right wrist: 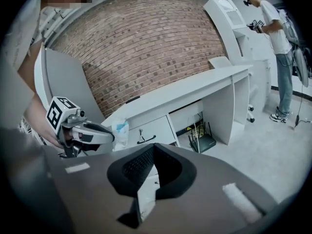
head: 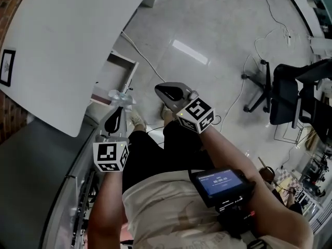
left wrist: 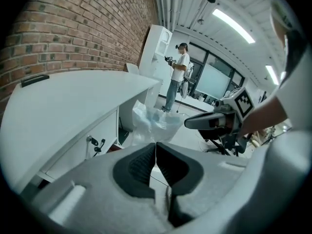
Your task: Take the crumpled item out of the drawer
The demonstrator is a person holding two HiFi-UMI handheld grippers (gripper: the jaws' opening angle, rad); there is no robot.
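The crumpled item (head: 119, 95) is a clear plastic bag with a bluish tint. My left gripper (head: 121, 105) is shut on it and holds it in the air beside the white desk (head: 62, 40). In the left gripper view the bag (left wrist: 153, 121) bunches up just beyond the closed jaw tips of my left gripper (left wrist: 156, 145). The open white drawer (head: 118, 75) lies below and beyond it. My right gripper (head: 158, 89) hovers to the right of the bag, shut with nothing in it. In the right gripper view, my right gripper (right wrist: 153, 147) faces the drawer front (right wrist: 151, 130), with the bag (right wrist: 121, 130) at left.
A brick wall (right wrist: 146, 43) backs the long white desk (right wrist: 195, 94). A router (right wrist: 202, 143) and cables sit under the desk. A person (right wrist: 275, 38) stands at the far end by a white cabinet. A black office chair (head: 290, 95) and floor cables (head: 244, 87) lie to the right.
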